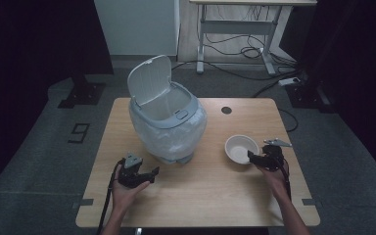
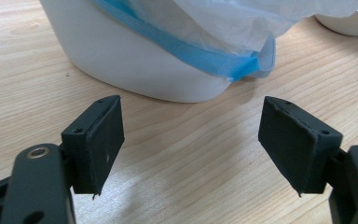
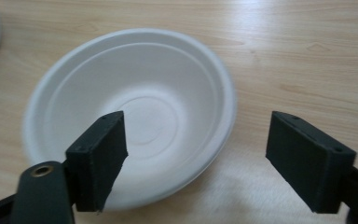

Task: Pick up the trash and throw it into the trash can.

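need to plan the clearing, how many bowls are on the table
1: a white bowl sits on the table to the right of the bin, with the right gripper at its rim.

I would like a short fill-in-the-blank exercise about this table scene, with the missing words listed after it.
1. The lid of the white bin stands ____.
2. The right gripper is open, and one jaw is over the rim of the white ____.
3. The left gripper is open, with bare ____ between its jaws.
4. On the table, the bin is lined with a plastic ____.

Missing words: open; bowl; table; bag
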The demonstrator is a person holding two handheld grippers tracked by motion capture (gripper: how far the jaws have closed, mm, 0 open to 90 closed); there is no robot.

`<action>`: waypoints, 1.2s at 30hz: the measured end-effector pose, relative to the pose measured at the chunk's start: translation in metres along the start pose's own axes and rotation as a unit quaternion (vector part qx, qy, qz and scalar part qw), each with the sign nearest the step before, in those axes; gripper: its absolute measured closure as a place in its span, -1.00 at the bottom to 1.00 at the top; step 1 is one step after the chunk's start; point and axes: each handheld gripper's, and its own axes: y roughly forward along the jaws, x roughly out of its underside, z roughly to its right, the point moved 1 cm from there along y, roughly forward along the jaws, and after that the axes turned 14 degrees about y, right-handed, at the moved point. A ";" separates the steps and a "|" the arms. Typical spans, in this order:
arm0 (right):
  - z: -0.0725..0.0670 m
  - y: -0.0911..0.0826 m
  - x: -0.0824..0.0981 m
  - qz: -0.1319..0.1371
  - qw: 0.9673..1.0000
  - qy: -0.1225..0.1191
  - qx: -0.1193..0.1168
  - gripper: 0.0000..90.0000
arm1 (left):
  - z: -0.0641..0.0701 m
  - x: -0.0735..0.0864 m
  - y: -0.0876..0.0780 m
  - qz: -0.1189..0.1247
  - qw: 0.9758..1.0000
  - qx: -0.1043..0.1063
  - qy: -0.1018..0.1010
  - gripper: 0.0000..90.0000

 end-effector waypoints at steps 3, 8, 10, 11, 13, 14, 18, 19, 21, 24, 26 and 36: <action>0.004 0.006 0.000 -0.008 1.000 0.006 -0.001 -0.45 | 0.002 0.000 0.003 -0.004 1.000 0.002 0.004 -0.50; 0.010 0.015 0.002 -0.023 1.000 0.011 -0.008 -0.32 | 0.003 0.000 0.005 -0.009 1.000 0.005 0.006 -0.50; 0.012 0.017 0.004 -0.034 0.999 0.009 -0.018 -0.16 | 0.004 0.001 0.006 -0.010 1.000 0.005 0.007 -0.50; 0.012 0.017 0.004 -0.034 0.999 0.009 -0.018 -0.16 | 0.003 0.001 0.006 -0.011 1.000 0.005 0.007 -0.50; 0.015 0.016 0.007 -0.037 0.999 0.013 -0.025 0.08 | 0.003 0.001 0.006 -0.012 1.000 0.004 0.007 -0.50; 0.016 0.016 0.007 -0.039 0.999 0.014 -0.023 0.14 | 0.003 0.001 0.006 -0.012 1.000 0.004 0.007 -0.50; 0.020 0.015 0.010 -0.038 0.998 0.028 -0.040 0.36 | 0.003 0.001 0.005 -0.010 1.000 0.003 0.008 -0.50; 0.021 0.015 0.011 -0.040 0.998 0.030 -0.044 0.41 | 0.003 0.001 0.005 -0.011 1.000 0.003 0.008 -0.50; 0.024 0.014 0.016 -0.037 0.997 0.040 -0.059 0.50 | 0.003 0.002 0.005 -0.012 1.000 0.002 0.007 -0.50; 0.028 0.010 0.016 -0.040 0.995 0.051 -0.080 0.61 | 0.004 0.002 0.007 -0.014 1.000 0.004 0.008 -0.50; 0.029 0.008 0.016 -0.037 0.994 0.050 -0.084 0.65 | 0.004 0.002 0.008 -0.015 1.000 0.003 0.010 -0.50; 0.026 -0.017 0.007 0.001 0.990 0.055 -0.130 0.84 | 0.005 0.003 0.008 -0.015 1.000 0.004 0.010 -0.49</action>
